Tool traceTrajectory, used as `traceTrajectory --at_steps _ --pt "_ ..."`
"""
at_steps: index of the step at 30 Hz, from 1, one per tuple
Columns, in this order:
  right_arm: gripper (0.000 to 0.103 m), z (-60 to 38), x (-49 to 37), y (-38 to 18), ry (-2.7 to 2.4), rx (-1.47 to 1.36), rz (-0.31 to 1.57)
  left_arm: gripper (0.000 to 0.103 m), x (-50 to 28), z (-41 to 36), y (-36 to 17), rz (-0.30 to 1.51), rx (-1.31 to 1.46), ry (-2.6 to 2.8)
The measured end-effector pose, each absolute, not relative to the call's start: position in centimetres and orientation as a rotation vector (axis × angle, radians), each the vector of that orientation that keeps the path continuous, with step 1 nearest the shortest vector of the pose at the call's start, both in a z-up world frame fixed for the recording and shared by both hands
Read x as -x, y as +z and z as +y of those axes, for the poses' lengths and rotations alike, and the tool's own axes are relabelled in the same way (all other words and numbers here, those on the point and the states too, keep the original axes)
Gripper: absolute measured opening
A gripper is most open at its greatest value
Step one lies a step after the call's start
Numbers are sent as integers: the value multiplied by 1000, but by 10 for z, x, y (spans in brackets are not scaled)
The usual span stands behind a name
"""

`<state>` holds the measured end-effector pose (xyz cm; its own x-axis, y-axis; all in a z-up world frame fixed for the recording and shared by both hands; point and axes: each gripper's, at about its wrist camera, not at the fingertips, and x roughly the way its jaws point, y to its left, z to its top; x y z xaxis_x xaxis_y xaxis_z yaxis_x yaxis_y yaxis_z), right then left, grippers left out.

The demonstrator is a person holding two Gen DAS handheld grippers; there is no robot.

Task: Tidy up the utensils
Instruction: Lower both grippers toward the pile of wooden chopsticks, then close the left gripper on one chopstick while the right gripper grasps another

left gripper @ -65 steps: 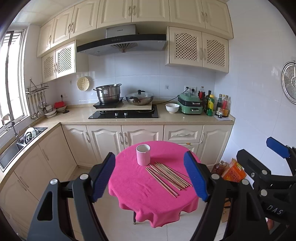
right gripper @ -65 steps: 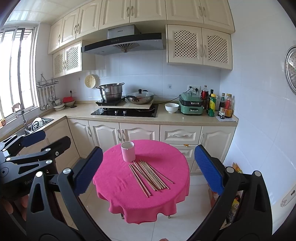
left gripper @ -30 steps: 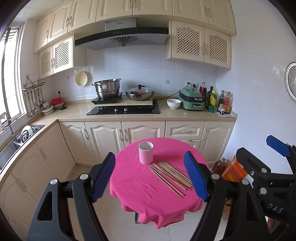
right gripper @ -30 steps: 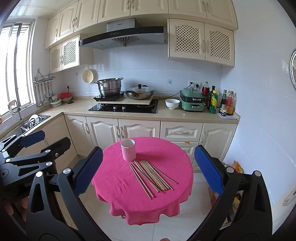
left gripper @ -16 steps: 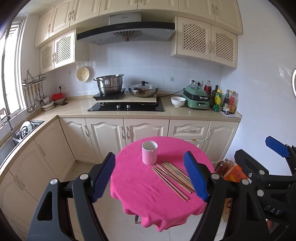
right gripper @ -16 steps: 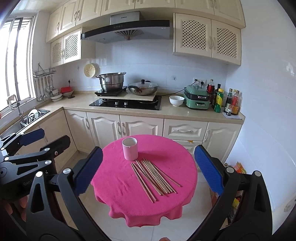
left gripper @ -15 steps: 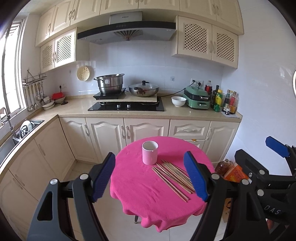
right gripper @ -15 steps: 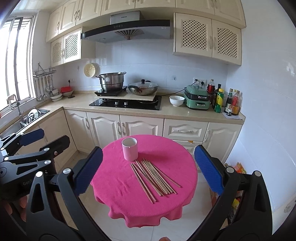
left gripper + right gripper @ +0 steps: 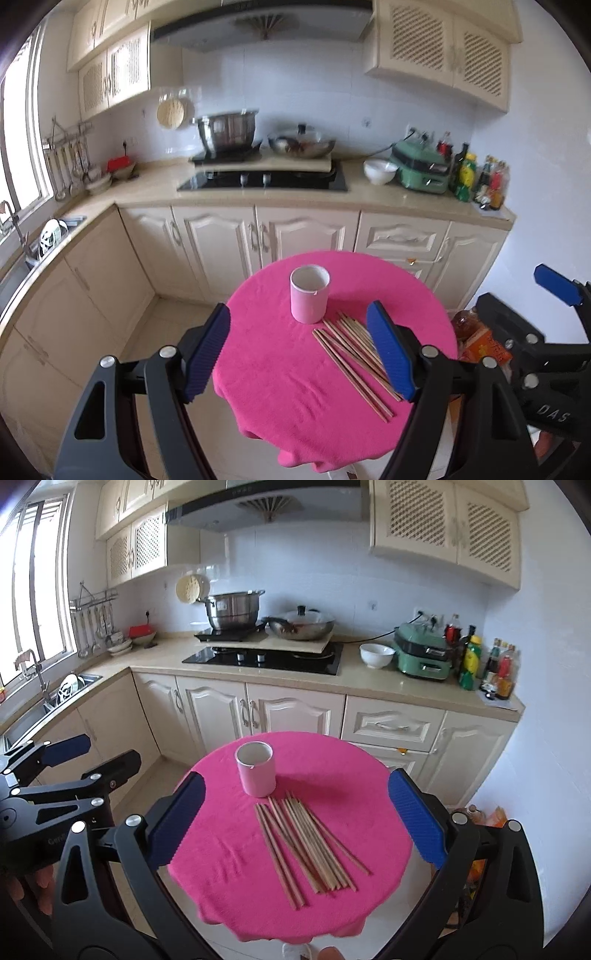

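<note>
Chopsticks (image 9: 310, 845) lie in a loose fanned bundle on the pink tablecloth (image 9: 229, 864) of a small round table, their far tips just beside the base of the pink cup (image 9: 256, 774), which stands upright and open-mouthed toward the table's back edge. Seen from the left wrist, the cup (image 9: 309, 294) sits beyond and left of the chopsticks (image 9: 354, 362). Both grippers hover short of the table, well apart from the cup and touching nothing: the left gripper (image 9: 299, 354) has its blue pads spread wide, and the right gripper (image 9: 293, 819) is likewise spread, wider than the bundle. Behind the cup runs a kitchen counter (image 9: 354, 683) carrying a steel pot (image 9: 232, 610), a lidded wok (image 9: 301, 626) and a white bowl (image 9: 376, 655)
</note>
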<state>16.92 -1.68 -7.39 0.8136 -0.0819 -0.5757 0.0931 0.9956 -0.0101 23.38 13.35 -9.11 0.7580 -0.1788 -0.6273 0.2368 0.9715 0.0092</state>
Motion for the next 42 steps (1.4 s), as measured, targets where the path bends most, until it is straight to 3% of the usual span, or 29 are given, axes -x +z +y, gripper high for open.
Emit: traceTrajectory --at_steps 8,12,15,18,21,35,42 --pt "97 -83 -255 -146 -27 -28 822 75 -325 106 -190 1011 35 -235" --pt "85 -107 -285 -201 19 -31 978 75 -354 94 -256 1192 107 -230" --pt "71 -118 -301 -241 63 -38 1085 74 -363 80 -301 1303 113 -230" --pt "56 -127 -315 -283 126 -70 1210 59 -370 66 -340 1403 132 -225" --pt "55 -129 -321 -305 156 -61 1266 53 -376 56 -370 1460 110 -179" --pt "53 -140 -340 -345 248 -40 1335 53 -398 27 -425 1550 64 -54" --pt "38 -138 -349 -356 315 12 1375 52 -407 12 -435 1586 48 -31"
